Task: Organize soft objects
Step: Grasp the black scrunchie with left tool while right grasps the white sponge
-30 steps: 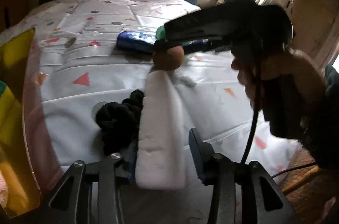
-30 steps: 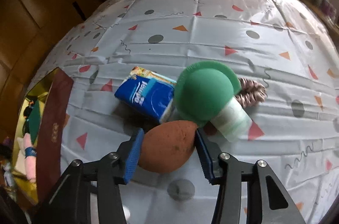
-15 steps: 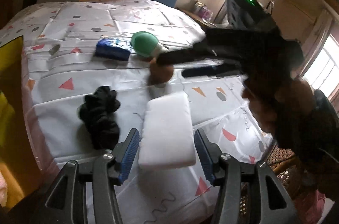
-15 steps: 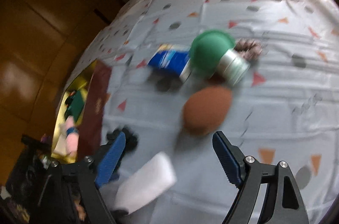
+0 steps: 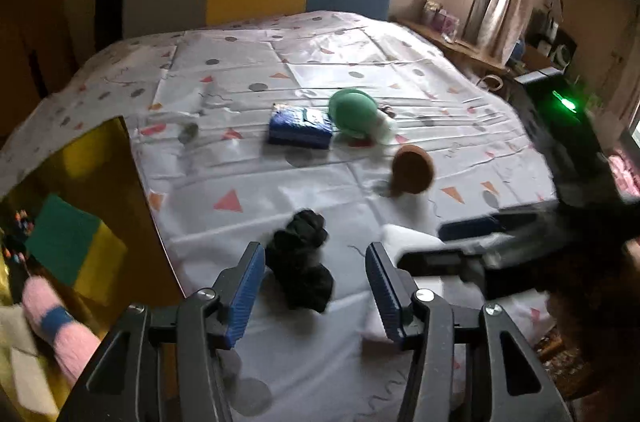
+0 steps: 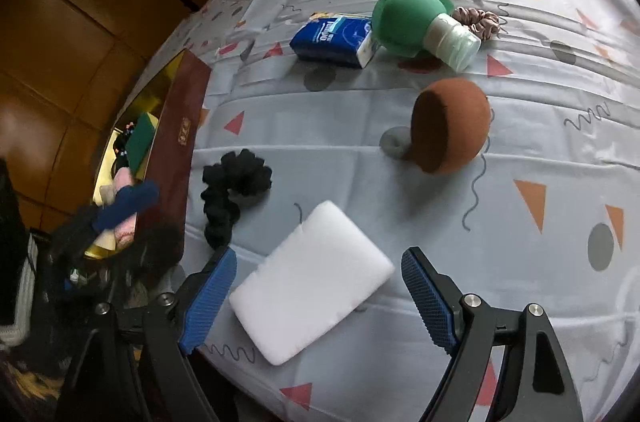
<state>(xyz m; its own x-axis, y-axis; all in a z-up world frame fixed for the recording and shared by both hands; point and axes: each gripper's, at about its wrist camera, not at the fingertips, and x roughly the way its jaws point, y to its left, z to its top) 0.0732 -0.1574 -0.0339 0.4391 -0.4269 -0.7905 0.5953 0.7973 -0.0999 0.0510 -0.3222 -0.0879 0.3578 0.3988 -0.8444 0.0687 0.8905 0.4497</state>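
Left wrist view: left tool (image 5: 315, 286) was spread wide, holding nothing, hovering over the black scrunchie (image 5: 301, 258) near the bed's (image 5: 320, 70) near edge. Half a second before, the white sponge block (image 5: 404, 236) sat between these fingers; now it lay on the sheet just right of them, partly hidden by the right tool's dark body. So the block had been let go, not boxed. Brown sponge ball (image 5: 412, 171) rested on the sheet mid-bed, right of centre; a second earlier the right tool pinched it. Both soft items dropped, so sorting looked stalled or re-staged. Gold-lined box (image 5: 92, 182) hung off the bed's left edge with a green-yellow sponge (image 5: 66, 246) and a pink fuzzy item (image 5: 56, 322) inside. Blue tissue pack (image 5: 300, 128) and green puff with clear base (image 5: 354, 112) sat farther up the bed, touching.

Right wrist view: right tool (image 6: 316, 296) was spread too, empty, framing the white sponge block (image 6: 312, 286), which lay flat at the near edge. Black scrunchie (image 6: 232, 190) just left of it, brown sponge ball (image 6: 450, 124) well apart beyond. Pink-brown scrunchie (image 6: 480, 22) touched the green puff's (image 6: 408, 18) base. Likely next grab: the white block. Tissue pack (image 6: 334, 40) had white lettering, too blurred to read surely. Box's (image 6: 180, 138) maroon side carried a small gold mark, unreadable.
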